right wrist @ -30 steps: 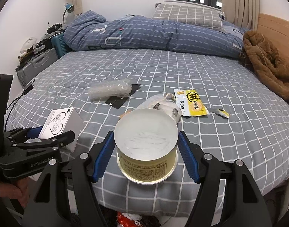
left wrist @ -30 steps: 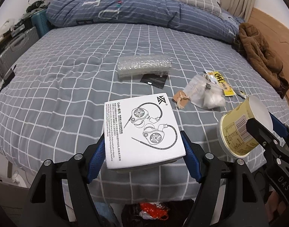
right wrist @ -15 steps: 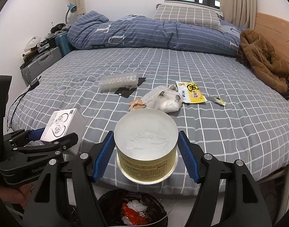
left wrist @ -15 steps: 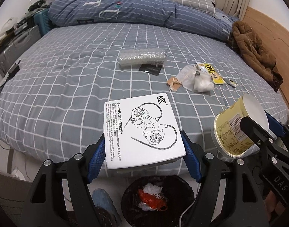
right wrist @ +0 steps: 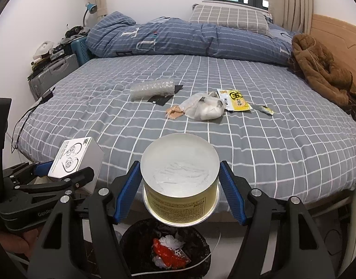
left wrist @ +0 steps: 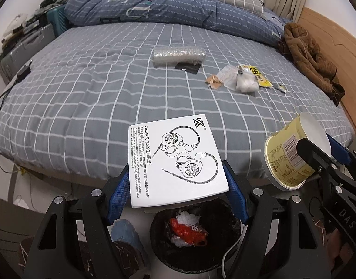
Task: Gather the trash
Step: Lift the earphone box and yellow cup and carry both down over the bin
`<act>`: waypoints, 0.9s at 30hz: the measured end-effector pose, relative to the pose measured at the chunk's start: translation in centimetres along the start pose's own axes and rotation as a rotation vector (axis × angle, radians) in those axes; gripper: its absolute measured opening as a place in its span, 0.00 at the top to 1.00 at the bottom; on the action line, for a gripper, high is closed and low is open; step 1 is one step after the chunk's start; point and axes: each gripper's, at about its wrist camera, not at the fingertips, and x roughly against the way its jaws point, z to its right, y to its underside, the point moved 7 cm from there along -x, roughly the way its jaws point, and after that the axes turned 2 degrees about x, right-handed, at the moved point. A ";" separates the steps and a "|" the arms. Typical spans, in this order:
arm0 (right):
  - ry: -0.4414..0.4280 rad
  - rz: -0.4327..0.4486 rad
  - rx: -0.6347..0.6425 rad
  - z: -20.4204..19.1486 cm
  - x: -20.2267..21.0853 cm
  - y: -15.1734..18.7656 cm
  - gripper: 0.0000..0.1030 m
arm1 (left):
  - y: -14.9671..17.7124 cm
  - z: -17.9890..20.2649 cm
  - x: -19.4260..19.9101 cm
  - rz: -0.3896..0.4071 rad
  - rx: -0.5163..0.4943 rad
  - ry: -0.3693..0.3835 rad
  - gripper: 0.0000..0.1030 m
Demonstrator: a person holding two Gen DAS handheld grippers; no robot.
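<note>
My left gripper [left wrist: 178, 186] is shut on a white earphone box [left wrist: 175, 160] with a line drawing on its top, held over the foot of the bed. My right gripper [right wrist: 179, 186] is shut on a yellow round tub [right wrist: 180, 181] turned bottom-up; the same tub [left wrist: 292, 155] shows at the right of the left wrist view. Below both, on the floor, stands a black-lined trash bin [left wrist: 194, 234] [right wrist: 168, 251] with red and white wrappers inside. On the bed lie a bubble-wrap roll [right wrist: 152, 89], a clear plastic bag [right wrist: 204, 108] and a yellow packet [right wrist: 235, 100].
A grey checked bed [right wrist: 247, 139] fills the view, with a blue duvet [right wrist: 178, 39] and a brown jacket [right wrist: 322, 69] at its far side. A black card [left wrist: 187, 67], a tan scrap [left wrist: 214, 82] and a small wrapper [right wrist: 264, 109] lie among the trash. Suitcases [right wrist: 52, 74] stand at left.
Both grippers have drawn back from the bed toward its foot with their loads. The trash bin, at first barely showing at the bottom edge, is now in full view beneath them.
</note>
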 end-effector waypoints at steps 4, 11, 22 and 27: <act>-0.002 -0.008 -0.004 -0.3 0.3 1.2 0.37 | 1.6 -0.4 0.1 -0.009 -0.002 -0.005 0.30; -0.004 -0.027 -0.013 -0.6 0.5 3.6 0.37 | 4.4 -0.8 -0.2 -0.031 -0.005 -0.004 0.30; -0.016 -0.084 -0.033 -1.1 -0.9 8.2 0.37 | 8.9 -0.7 -2.1 -0.086 -0.011 0.000 0.30; -0.026 -0.130 -0.029 -1.6 -2.3 10.5 0.37 | 10.7 -1.0 -3.7 -0.114 -0.007 0.003 0.30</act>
